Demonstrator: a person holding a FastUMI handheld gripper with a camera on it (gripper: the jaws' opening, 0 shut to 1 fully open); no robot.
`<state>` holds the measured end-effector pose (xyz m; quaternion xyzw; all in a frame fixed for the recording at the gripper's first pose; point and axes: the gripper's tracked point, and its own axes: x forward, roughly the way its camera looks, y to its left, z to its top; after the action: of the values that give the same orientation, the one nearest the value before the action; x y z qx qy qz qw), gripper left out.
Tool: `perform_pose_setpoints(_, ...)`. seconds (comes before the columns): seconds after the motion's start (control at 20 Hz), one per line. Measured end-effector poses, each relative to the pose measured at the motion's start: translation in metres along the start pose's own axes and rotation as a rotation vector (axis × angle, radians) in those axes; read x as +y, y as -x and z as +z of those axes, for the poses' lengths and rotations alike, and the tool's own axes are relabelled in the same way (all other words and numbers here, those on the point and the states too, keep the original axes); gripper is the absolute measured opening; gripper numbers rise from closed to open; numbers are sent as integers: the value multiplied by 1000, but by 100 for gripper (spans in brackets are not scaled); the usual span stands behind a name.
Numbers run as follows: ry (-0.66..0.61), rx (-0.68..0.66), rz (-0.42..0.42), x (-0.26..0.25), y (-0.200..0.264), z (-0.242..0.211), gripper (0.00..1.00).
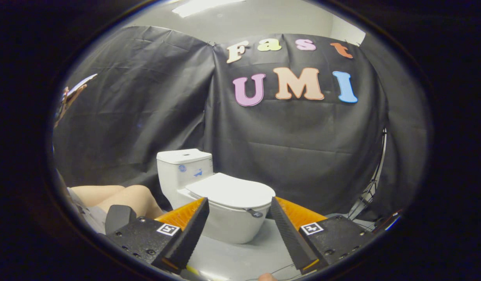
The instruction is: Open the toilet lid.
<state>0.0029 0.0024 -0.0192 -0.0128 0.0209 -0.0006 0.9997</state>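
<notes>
A white toilet (225,222) stands on the grey floor in front of the black cloth wall. Its lid (232,191) lies flat down on the bowl, and the tank (184,168) rises behind it to the left. A small dark tab (255,213) sticks out at the lid's front rim. My gripper (238,205) is open, its two fingers spread wide on either side of the bowl's front, a short way short of it. Nothing is between the fingers.
A seated person's bare legs (115,197) are left of the toilet, and a raised hand (70,97) holds a flat object high on the left. A metal stand (371,187) leans by the wall on the right. Grey floor (240,257) lies between me and the toilet.
</notes>
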Motion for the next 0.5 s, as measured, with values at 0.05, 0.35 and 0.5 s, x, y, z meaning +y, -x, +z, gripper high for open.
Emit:
perform_pose_setpoints(0.05, -1, 2, -2, -1, 0, -1, 97)
perform_pose_setpoints(0.35, -8, 29, -3, -2, -2, -10, 97)
perform_pose_setpoints(0.5, -9, 32, -6, -4, -3, -10, 97)
